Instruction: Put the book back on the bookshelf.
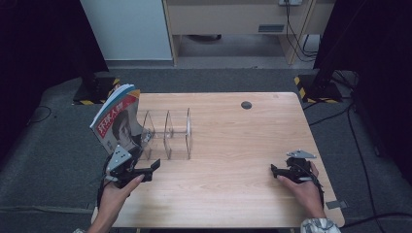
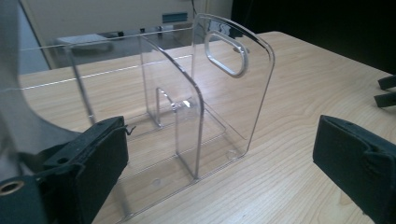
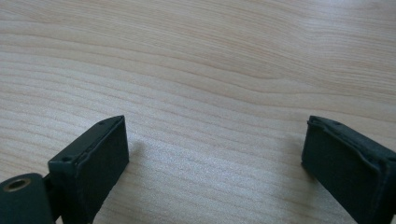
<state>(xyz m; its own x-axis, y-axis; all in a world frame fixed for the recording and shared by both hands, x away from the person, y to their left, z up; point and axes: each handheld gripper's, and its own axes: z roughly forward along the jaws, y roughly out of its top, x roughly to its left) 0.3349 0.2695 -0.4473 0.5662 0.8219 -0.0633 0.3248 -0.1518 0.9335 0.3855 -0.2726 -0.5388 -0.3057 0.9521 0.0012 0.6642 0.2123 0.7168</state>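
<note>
Magazine standing tilted in leftmost slot of clear rack, at table's left. Just beyond left tongs, spine upright; released, nothing gripped. Right tongs well apart, likewise released over bare wood.

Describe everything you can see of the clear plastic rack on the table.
The clear plastic rack looks like acrylic: a flat base with upright, round-cornered dividers forming open slots, and an oval handle cutout in the end panel. It stands upright on the wooden table, left of centre. A magazine leans at its left end. The other slots are empty.
</note>
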